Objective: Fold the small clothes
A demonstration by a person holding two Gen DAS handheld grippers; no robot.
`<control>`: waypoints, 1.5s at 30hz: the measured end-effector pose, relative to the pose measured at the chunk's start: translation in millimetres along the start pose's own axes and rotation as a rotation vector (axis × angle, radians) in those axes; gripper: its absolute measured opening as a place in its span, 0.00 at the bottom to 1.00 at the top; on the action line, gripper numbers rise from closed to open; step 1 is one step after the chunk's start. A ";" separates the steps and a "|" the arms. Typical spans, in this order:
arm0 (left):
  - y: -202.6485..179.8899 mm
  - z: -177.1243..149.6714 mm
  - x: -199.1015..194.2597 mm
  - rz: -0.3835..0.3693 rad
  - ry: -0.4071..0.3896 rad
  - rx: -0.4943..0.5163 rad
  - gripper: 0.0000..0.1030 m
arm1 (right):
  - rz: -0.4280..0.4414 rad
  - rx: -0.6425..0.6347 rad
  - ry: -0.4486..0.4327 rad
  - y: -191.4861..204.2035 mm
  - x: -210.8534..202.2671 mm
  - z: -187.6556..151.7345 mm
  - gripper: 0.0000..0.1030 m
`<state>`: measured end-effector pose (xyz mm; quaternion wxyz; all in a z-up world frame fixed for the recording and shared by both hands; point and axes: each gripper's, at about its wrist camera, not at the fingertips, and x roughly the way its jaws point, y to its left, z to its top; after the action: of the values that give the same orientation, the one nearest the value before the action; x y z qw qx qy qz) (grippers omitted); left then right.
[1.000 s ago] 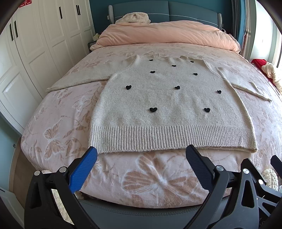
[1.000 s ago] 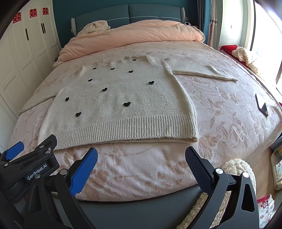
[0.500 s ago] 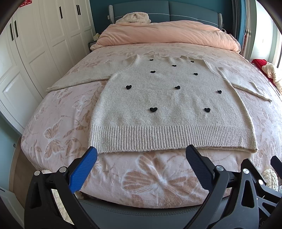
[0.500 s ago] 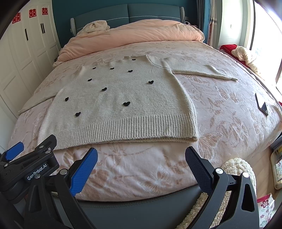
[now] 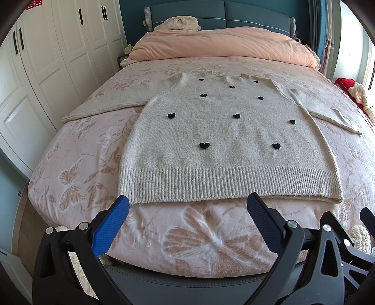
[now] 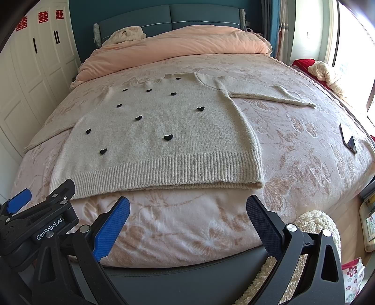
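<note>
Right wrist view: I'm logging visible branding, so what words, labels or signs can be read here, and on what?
"GenRobot.AI": white lettering on the black body of the left gripper, seen at lower left.
"囍": three red double-happiness signs on the white wardrobe doors.
Floral bag at lower right: no readable text.
The sweater carries only black hearts, no words.

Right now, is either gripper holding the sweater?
No, the left gripper and right gripper are open above the bed edge, short of the sweater.
</note>
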<state>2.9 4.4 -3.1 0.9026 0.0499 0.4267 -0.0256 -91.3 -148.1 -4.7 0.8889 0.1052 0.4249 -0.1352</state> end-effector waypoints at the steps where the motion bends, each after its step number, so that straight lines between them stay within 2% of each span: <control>1: -0.2 -0.1 -0.2 0.001 0.000 0.000 0.95 | -0.001 -0.001 0.001 0.6 0.0 0.3 0.95; 14: 0.1 -3.3 5.5 -0.005 0.014 -0.007 0.95 | 0.004 -0.001 0.007 0.2 1.9 -1.2 0.95; 16: 1.0 -4.1 9.5 -0.029 0.032 -0.019 0.95 | 0.030 -0.001 0.018 -2.3 7.1 -3.4 0.95; 19: 10.7 -3.4 17.8 -0.079 0.077 -0.078 0.95 | 0.119 0.034 0.051 -21.5 26.0 -0.2 0.95; 23: 40.2 2.8 37.4 -0.095 0.133 -0.188 0.95 | 0.124 0.164 0.057 -86.3 57.6 34.2 0.95; 25: 54.3 6.5 48.7 -0.044 0.150 -0.217 0.95 | 0.098 0.237 0.044 -130.4 77.7 67.0 0.95; 29: 75.0 15.5 70.1 -0.021 0.164 -0.285 0.95 | 0.032 0.363 0.025 -220.0 134.4 145.0 0.95; 33: 85.5 28.9 84.4 0.015 0.161 -0.299 0.95 | -0.044 0.521 0.039 -301.4 209.0 212.1 0.95; 37: 97.4 39.1 90.9 0.046 0.141 -0.340 0.95 | -0.124 0.691 0.070 -360.5 267.6 244.1 0.95; 40: 102.9 45.7 98.2 0.056 0.138 -0.355 0.95 | -0.121 0.805 0.054 -384.9 294.8 253.7 0.95; 42: 104.6 49.8 103.9 0.058 0.137 -0.351 0.95 | -0.119 0.841 0.020 -391.3 303.8 259.6 0.81; 43: 104.3 52.1 106.7 0.062 0.139 -0.345 0.95 | -0.114 0.845 0.005 -391.5 307.7 263.8 0.67; 44: 103.5 53.8 108.9 0.062 0.143 -0.337 0.95 | -0.107 0.842 0.002 -389.6 311.8 269.3 0.41; 45: 103.1 55.9 111.4 0.061 0.145 -0.332 0.95 | -0.088 0.833 0.003 -385.2 314.9 275.9 0.23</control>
<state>125.6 100.2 -46.8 0.8656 -0.0850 0.4875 0.0762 172.0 -641.6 -109.1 0.7630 0.4377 0.3394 -0.3333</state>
